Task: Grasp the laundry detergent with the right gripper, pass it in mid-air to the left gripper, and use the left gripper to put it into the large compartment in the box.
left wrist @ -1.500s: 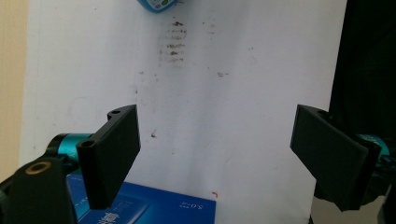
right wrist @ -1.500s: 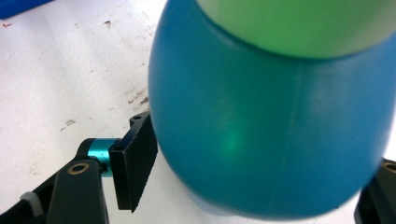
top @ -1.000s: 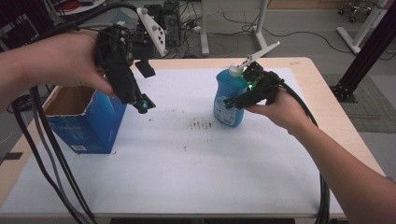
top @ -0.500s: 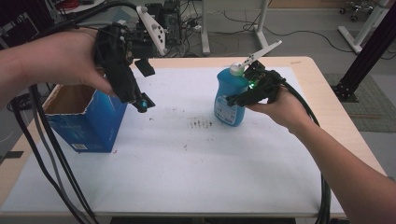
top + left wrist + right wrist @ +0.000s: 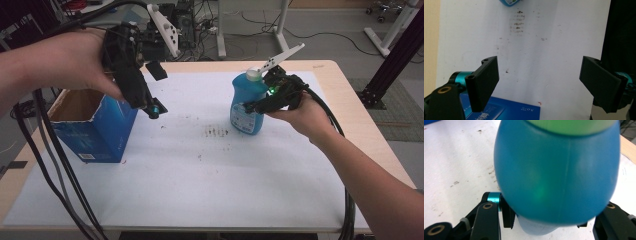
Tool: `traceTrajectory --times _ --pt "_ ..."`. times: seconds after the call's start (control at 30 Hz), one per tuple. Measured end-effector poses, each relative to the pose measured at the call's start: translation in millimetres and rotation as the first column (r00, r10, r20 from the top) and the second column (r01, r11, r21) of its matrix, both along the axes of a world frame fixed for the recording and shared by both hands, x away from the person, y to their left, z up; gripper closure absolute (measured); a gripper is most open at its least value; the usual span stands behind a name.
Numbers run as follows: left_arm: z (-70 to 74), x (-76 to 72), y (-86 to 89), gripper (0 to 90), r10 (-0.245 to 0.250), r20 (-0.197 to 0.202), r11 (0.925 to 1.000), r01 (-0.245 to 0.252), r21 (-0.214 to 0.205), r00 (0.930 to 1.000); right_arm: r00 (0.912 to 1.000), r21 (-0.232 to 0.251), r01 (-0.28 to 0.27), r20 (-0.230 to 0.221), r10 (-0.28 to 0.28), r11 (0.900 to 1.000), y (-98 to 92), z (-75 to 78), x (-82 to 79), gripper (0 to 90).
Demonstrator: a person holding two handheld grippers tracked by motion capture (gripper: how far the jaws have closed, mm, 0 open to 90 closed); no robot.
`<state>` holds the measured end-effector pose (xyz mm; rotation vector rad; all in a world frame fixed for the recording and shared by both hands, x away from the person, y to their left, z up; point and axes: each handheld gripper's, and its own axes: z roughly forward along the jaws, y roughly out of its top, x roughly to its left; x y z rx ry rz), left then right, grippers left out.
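Right gripper (image 5: pixel 250 106), jaws just closed, clamps the blue plastic bottle with pale green cap (image 5: pixel 246 102), fingertips hidden behind it; left gripper (image 5: pixel 540 81) gapes above the blue cardboard box (image 5: pixel 95 125).

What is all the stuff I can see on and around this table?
Bottle: one, blue with a pale green cap, standing right of the table's middle.
Cardboard box: one, blue outside, brown inside, open top, left side.
Table sheet: one, white, stained near the middle.
Table: one, light wood.
Cables: several, black, on the floor behind.
Left gripper: one, black, jaws open, held above the box.
Right gripper: one, black, just closed on the bottle.
Hands: two, one per gripper.
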<state>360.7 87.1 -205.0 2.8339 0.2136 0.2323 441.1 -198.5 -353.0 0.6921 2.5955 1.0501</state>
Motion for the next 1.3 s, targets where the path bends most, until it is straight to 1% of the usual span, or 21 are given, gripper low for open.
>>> traceTrajectory --times 0.03,0.1,0.13,0.17,0.23,0.27,0.3,0.33,0.4,0.47,0.6,0.67,0.73,0.77,0.8,0.87,0.97,1.07,1.17,1.23,1.3 --pt "0.8 -0.2 -0.1 16.1 0.006 0.001 0.9999 -0.006 -0.008 1.0000 1.0000 0.000 -0.009 -0.001 0.009 1.0000 0.0 0.9 -0.5 47.0" --pt "3.1 0.4 -0.8 16.1 -0.002 0.006 1.0000 0.002 -0.008 1.0000 0.9994 0.011 -0.034 -0.002 0.034 0.9994 -0.8 3.9 -1.4 47.2" --pt "4.4 0.5 -1.4 16.1 -0.002 0.011 1.0000 0.002 -0.008 0.9999 0.9988 0.015 -0.049 -0.005 0.049 0.9987 -1.2 6.2 -2.0 47.2" --pt "5.8 1.1 -2.0 16.1 -0.004 0.007 1.0000 0.004 -0.009 1.0000 0.9978 0.019 -0.066 -0.006 0.066 0.9977 -1.6 8.9 -2.2 47.4" --pt "8.8 2.2 -3.6 16.1 -0.014 0.017 0.9999 0.014 -0.009 0.9998 0.9959 0.029 -0.090 -0.010 0.090 0.9955 -1.1 15.2 -3.7 47.5" --pt "8.8 2.2 -3.6 16.1 -0.014 0.017 0.9999 0.014 -0.009 0.9998 0.9959 0.029 -0.090 -0.010 0.090 0.9955 -1.1 15.2 -3.7 47.5" --pt "13.0 3.4 -5.2 16.1 -0.022 0.020 0.9996 0.022 -0.017 0.9996 0.9941 0.034 -0.107 -0.016 0.108 0.9937 -0.6 18.9 -4.2 47.5" --pt "15.2 4.0 -5.9 16.1 -0.025 0.026 0.9995 0.025 -0.019 0.9994 0.9896 0.051 -0.142 -0.017 0.143 0.9886 1.0 28.0 -6.1 47.5" --pt "20.4 4.8 -6.9 16.1 -0.030 0.028 0.9993 0.031 -0.022 0.9991 0.9839 0.058 -0.177 -0.013 0.178 0.9825 3.3 37.2 -8.6 47.5" --pt "26.4 6.9 -7.6 16.1 -0.044 0.033 0.9984 0.045 -0.034 0.9985 0.9774 0.065 -0.210 -0.014 0.211 0.9756 6.4 46.6 -11.2 47.5" --pt "38.5 9.8 -10.8 16.1 -0.055 0.043 0.9969 0.057 -0.053 0.9976 0.9582 0.068 -0.284 -0.013 0.286 0.9563 15.5 65.3 -17.6 47.5" --pt "44.5 11.4 -12.8 16.1 -0.062 0.036 0.9958 0.064 -0.066 0.9975 0.9484 0.071 -0.315 -0.010 0.317 0.9463 20.6 74.3 -21.7 47.5" --pt "49.9 13.3 -14.9 16.1 -0.071 0.026 0.9937 0.073 -0.085 0.9971 0.9352 0.074 -0.353 -0.007 0.354 0.9329 26.0 82.8 -25.5 47.5" --pt "52.2 14.3 -16.0 16.1 -0.073 0.020 0.9926 0.075 -0.095 0.9971 0.9308 0.076 -0.364 -0.011 0.365 0.9284 28.8 87.0 -28.1 47.5" --pt "54.8 15.4 -17.2 16.1 -0.079 0.016 0.9921 0.080 -0.097 0.9968 0.9245 0.078 -0.380 -0.006 0.381 0.9219 31.4 90.6 -29.5 47.5" --pt "59.6 16.6 -19.8 16.1 -0.098 0.008 0.9901 0.098 -0.100 0.9952 0.9154 0.084 -0.400 -0.013 0.402 0.9127 36.8 97.3 -33.0 47.5" --pt "65.5 17.1 -24.9 16.1 -0.114 0.010 0.9884 0.114 -0.101 0.9935 0.8990 0.080 -0.434 -0.024 0.437 0.8972 45.1 105.6 -37.4 47.5" --pt "68.5 17.1 -30.2 16.1 -0.125 0.007 0.9872 0.125 -0.099 0.9922 0.8857 0.073 -0.461 -0.028 0.463 0.8846 53.9 110.8 -41.7 47.6" --pt "67.0 17.7 -34.7 16.1 -0.125 -0.002 0.9876 0.124 -0.096 0.9922 0.8678 0.057 -0.493 -0.036 0.496 0.8680 62.3 114.4 -45.9 47.7" --pt "64.7 17.3 -38.2 16.1 -0.132 -0.007 0.9882 0.131 -0.080 0.9913 0.8634 0.059 -0.500 -0.041 0.503 0.8639 66.6 115.1 -47.5 47.7" --pt "63.1 16.0 -42.2 16.1 -0.131 -0.009 0.9889 0.130 -0.072 0.9914 0.8582 0.061 -0.509 -0.044 0.511 0.8588 70.3 115.4 -48.9 47.6"
